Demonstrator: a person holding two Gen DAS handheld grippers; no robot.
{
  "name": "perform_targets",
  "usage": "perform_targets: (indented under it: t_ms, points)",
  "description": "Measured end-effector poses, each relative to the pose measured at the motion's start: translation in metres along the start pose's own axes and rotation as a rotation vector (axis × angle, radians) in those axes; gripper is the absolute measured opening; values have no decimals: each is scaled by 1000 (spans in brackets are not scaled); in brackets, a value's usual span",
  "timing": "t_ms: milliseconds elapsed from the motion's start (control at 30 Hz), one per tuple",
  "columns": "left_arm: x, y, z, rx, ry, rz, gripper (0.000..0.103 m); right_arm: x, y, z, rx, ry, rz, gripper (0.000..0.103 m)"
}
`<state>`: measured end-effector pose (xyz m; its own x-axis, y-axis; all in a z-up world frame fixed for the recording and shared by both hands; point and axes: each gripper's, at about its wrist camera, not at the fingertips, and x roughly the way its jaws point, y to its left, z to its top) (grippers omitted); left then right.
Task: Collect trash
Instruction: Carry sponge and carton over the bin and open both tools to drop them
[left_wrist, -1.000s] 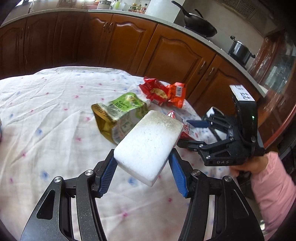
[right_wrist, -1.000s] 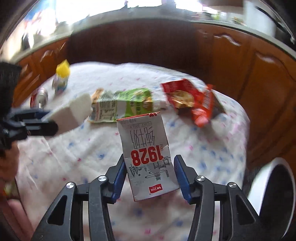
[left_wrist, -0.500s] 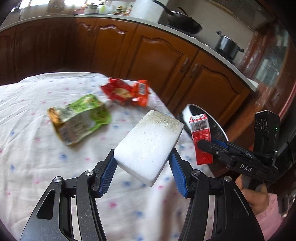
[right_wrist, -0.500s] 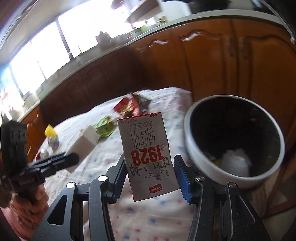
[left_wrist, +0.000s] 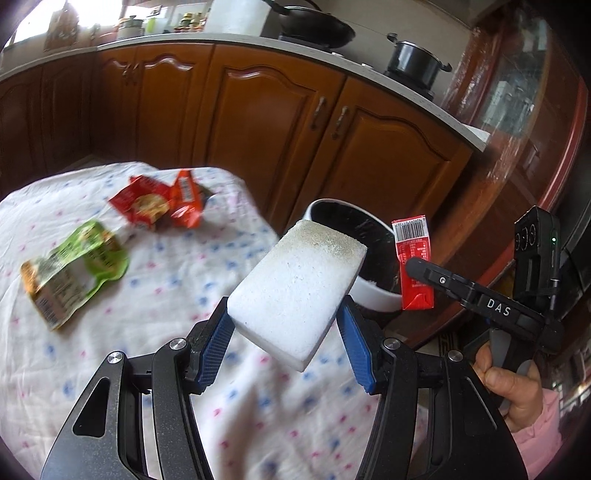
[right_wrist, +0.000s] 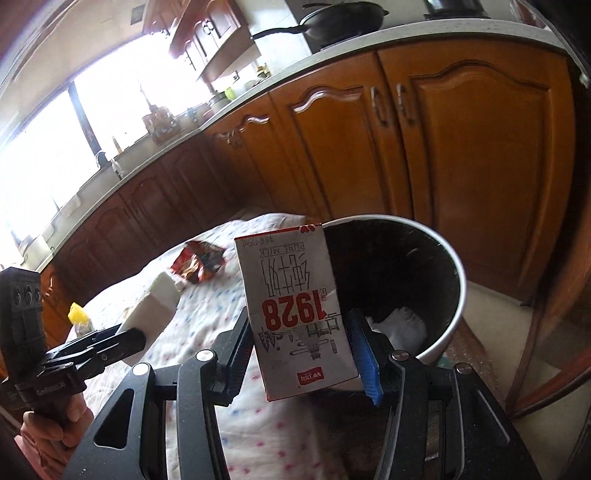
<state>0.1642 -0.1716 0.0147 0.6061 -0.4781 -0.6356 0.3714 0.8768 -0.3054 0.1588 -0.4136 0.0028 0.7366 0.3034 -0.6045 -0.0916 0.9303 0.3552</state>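
My left gripper (left_wrist: 286, 332) is shut on a white foam block (left_wrist: 299, 288), held over the table's right edge. That same block (right_wrist: 157, 306) shows at the left of the right wrist view. My right gripper (right_wrist: 299, 354) is shut on a red and white milk carton (right_wrist: 295, 310), which hangs in front of a white-rimmed bin (right_wrist: 454, 295). From the left wrist, the carton (left_wrist: 413, 266) is seen just right of the bin (left_wrist: 369, 295). Inside the bin lies white crumpled trash (right_wrist: 402, 325). A red snack wrapper (left_wrist: 162, 203) and a green pouch (left_wrist: 70, 269) lie on the tablecloth.
The table wears a white cloth with small dots (left_wrist: 166, 314). A yellow-capped bottle (right_wrist: 79, 317) stands at its far left. Wooden cabinets (left_wrist: 280, 110) run behind, with a wok and a pot (left_wrist: 413, 61) on the counter. A hand in a pink sleeve (left_wrist: 517, 391) holds the right gripper.
Both grippers have swung right, off the table's middle toward the bin, each still holding its item. The right gripper has rolled, and the bin now fills its view.
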Motion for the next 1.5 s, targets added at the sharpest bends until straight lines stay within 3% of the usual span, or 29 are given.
perform_targets:
  t_ms: [633, 1033, 1133, 1267, 1500]
  points:
    - [74, -63, 45, 102, 81, -19, 56, 15, -48, 24, 64, 6, -50, 51]
    - [111, -78, 55, 131, 137, 9, 58, 23, -55, 27, 76, 37, -52, 51]
    - [116, -80, 55, 133, 148, 11, 60, 27, -55, 28, 76, 47, -44, 55]
    - [122, -83, 55, 126, 174, 7, 66, 28, -58, 31, 85, 41, -41, 71]
    - [118, -78, 50, 101, 172, -1, 76, 13, -60, 24, 129, 1, -42, 73]
